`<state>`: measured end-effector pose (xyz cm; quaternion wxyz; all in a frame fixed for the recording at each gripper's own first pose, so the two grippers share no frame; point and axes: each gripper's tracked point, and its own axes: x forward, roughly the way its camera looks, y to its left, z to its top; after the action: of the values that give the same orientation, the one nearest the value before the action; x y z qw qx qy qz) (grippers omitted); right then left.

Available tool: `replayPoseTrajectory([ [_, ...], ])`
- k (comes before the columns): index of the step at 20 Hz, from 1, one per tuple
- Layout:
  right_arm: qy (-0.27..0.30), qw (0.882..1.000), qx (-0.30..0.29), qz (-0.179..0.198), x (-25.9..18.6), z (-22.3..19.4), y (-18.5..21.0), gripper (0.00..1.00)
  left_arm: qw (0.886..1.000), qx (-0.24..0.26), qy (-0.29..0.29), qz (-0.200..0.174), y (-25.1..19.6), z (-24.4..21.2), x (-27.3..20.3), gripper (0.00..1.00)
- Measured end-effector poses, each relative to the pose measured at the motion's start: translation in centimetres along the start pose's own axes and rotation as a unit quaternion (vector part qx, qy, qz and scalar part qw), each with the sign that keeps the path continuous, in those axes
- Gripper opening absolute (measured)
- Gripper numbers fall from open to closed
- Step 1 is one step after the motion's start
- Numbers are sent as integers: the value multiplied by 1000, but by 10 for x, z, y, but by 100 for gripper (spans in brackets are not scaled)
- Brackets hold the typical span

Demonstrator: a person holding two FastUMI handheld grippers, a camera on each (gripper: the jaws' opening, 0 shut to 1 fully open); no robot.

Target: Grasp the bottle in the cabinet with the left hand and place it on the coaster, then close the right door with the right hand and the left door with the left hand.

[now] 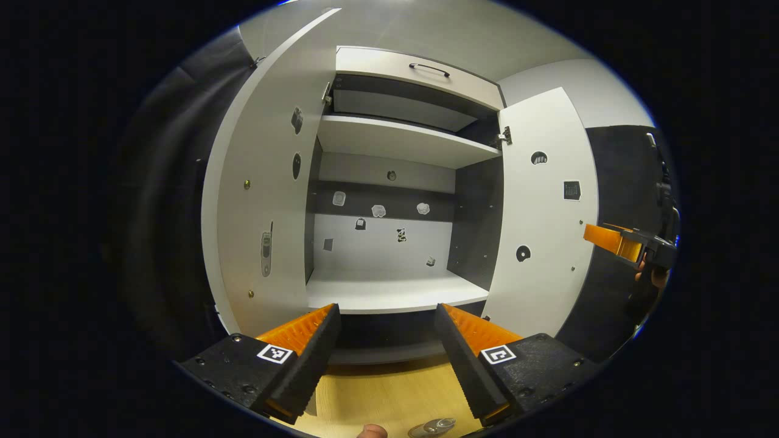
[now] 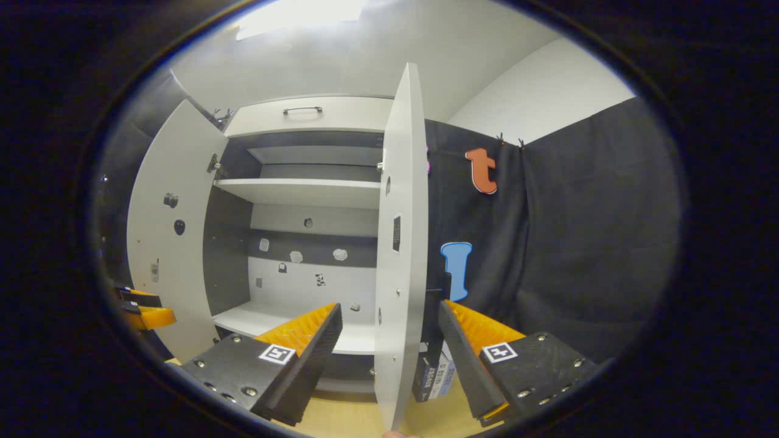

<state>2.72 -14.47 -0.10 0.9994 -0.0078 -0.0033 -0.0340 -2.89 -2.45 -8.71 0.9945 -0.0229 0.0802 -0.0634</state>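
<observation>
While both cabinet doors hang open, left gripper (image 1: 386, 340) faces the bare lower shelf (image 1: 389, 292), fingers spread, holding nothing; bottle cap (image 1: 433, 427) (barely visible) sits below on the wooden top. Right gripper (image 2: 389, 340) fingers spread, straddling the right door's (image 2: 398, 243) edge, not touching

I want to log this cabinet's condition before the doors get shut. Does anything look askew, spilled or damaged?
Nothing stands out. The left door and right door both hang open and straight, the shelves sit level and unspilled, and the left gripper and right gripper are open, holding nothing.
</observation>
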Motion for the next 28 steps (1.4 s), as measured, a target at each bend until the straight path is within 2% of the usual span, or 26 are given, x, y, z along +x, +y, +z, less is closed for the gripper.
replayPoseTrajectory([
  [1,4,1000,0,2,2,-3,1,96,1000,0,0,3,2,0,0,96],
  [5,21,999,21,28,11,-10,23,98,1000,-4,0,16,13,-2,-6,96],
  [11,27,997,36,63,0,-7,53,100,1000,-10,10,23,18,-12,-13,96],
  [18,35,988,54,137,-4,-8,113,100,1000,-3,8,27,17,-8,-19,96],
  [19,34,987,54,148,-3,-8,121,97,999,-3,6,31,19,-7,-21,96],
  [22,38,980,64,186,3,-9,150,100,999,-17,-4,49,28,3,-35,96],
  [25,47,967,83,235,5,-14,185,100,997,-31,-20,73,42,16,-51,96],
  [28,58,958,84,269,9,-23,213,100,994,-24,-25,106,59,18,-66,96],
])
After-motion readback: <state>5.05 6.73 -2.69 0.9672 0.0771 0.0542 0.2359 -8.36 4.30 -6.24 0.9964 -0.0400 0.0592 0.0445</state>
